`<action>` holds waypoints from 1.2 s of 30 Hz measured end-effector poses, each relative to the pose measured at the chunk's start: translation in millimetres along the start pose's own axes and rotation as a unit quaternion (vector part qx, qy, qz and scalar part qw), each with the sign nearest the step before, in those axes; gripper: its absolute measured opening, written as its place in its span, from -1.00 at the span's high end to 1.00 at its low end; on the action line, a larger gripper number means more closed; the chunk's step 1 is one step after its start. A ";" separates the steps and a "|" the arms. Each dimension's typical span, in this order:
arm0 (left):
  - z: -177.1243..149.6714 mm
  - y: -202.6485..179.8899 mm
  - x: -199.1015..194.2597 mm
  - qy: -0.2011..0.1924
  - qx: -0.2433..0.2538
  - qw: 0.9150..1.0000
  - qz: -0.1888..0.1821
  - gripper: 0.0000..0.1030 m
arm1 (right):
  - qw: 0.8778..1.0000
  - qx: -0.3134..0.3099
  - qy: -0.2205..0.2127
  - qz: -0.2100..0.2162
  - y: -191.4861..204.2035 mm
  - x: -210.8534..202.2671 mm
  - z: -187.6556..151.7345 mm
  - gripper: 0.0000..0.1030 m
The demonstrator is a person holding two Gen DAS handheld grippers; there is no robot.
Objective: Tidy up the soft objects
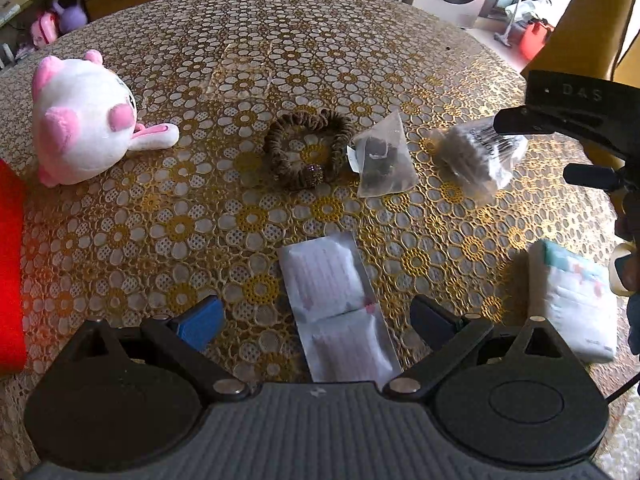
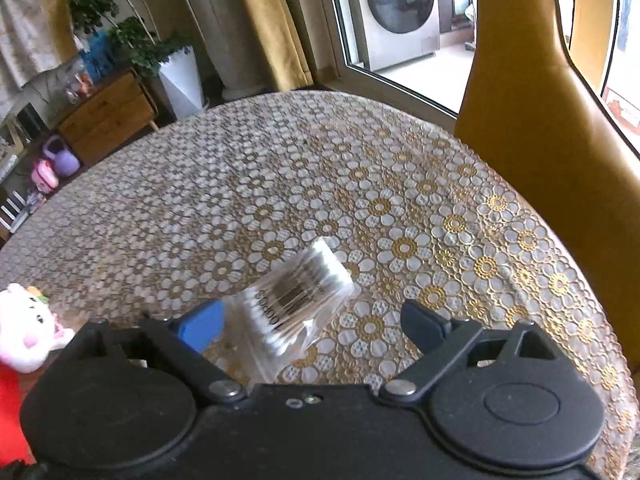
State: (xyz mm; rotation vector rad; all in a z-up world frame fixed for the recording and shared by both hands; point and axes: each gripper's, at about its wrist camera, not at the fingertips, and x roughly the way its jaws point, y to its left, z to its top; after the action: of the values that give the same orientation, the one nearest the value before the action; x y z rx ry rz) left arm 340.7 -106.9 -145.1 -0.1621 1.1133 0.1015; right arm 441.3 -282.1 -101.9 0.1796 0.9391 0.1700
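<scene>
Several soft things lie spread across the round table [image 1: 280, 28], and you look to be mid-way through sorting them. Largest, at the left of the left wrist view, sits the pink-and-white plush toy [image 1: 80, 120]; at the lower right a tissue pack [image 1: 572, 300]; at lower centre, between the fingers of your left gripper [image 1: 316, 316], a flat white sachet strip [image 1: 336, 304]; mid-frame, the brown scrunchie [image 1: 308, 152] and, touching its right side, a small clear bag of dark bits [image 1: 384, 160]. Your left gripper stands wide open and holds nothing. Your right gripper [image 2: 312, 320] is also spread wide, with the bagged cotton swabs [image 2: 296, 300] lying loose between its fingers, nearer the blue pad, so it grips nothing; whether the pack rests on the table I cannot tell. Judging by this, the next move is to close squarely on that slippery pack. A gold-and-white flower-patterned cloth covers the table; behind it stand a yellow chair [image 2: 540, 160], a washing machine [image 2: 400, 8] and a potted plant [image 2: 120, 36].
</scene>
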 end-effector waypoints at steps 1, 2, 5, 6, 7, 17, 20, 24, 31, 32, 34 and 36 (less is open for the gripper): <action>0.1 -1.2 2.8 -0.001 -0.001 1.000 0.004 -0.95 | 1.000 0.001 0.003 -0.001 -0.6 4.6 0.6 -0.84; 0.3 -1.8 4.8 -0.001 -0.003 1.000 0.008 -0.95 | 1.000 0.003 0.005 -0.003 -0.6 8.1 1.0 -0.81; 1.6 -4.3 10.3 -0.005 -0.006 1.000 0.016 -0.94 | 1.000 0.009 0.010 -0.006 -1.4 20.2 2.3 -0.79; 1.9 -5.8 11.4 -0.008 -0.004 1.000 0.021 -0.94 | 1.000 0.010 0.011 -0.006 -0.7 22.9 3.3 -0.78; 2.4 -7.1 12.4 -0.011 -0.003 1.000 0.026 -0.94 | 1.000 0.008 0.011 -0.008 0.5 26.0 3.6 -0.77; 1.0 -13.3 10.2 -0.039 0.017 0.998 0.039 -0.49 | 0.999 -0.030 0.001 -0.029 21.1 40.8 -1.5 -0.49; 0.7 -11.3 7.7 -0.042 0.015 0.998 0.040 -0.19 | 0.999 -0.037 -0.004 -0.029 25.8 38.6 -4.6 -0.39; 0.9 -8.1 5.1 -0.046 0.016 0.998 0.038 0.12 | 0.999 -0.039 -0.010 -0.027 26.1 35.1 -6.1 -0.15; 1.8 1.5 2.2 -0.045 0.008 0.999 0.022 0.30 | 0.998 -0.052 -0.015 -0.020 26.8 25.1 -11.2 0.07; 2.1 3.3 1.4 -0.044 0.005 0.999 0.019 0.30 | 0.998 -0.051 -0.015 -0.017 25.8 23.2 -11.8 0.09; 2.3 7.4 -0.8 -0.041 -0.001 0.999 0.015 0.34 | 0.999 -0.047 -0.013 -0.007 23.0 18.5 -12.6 0.10; 1.6 11.6 -2.9 -0.038 -0.006 0.999 0.012 0.36 | 0.999 -0.046 -0.015 0.002 20.2 10.9 -14.1 0.12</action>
State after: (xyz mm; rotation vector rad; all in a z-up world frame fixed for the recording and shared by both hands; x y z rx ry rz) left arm 339.0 -95.2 -142.7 -0.1538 1.0386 0.1350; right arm 434.8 -258.9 -114.0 0.0982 0.8989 0.2130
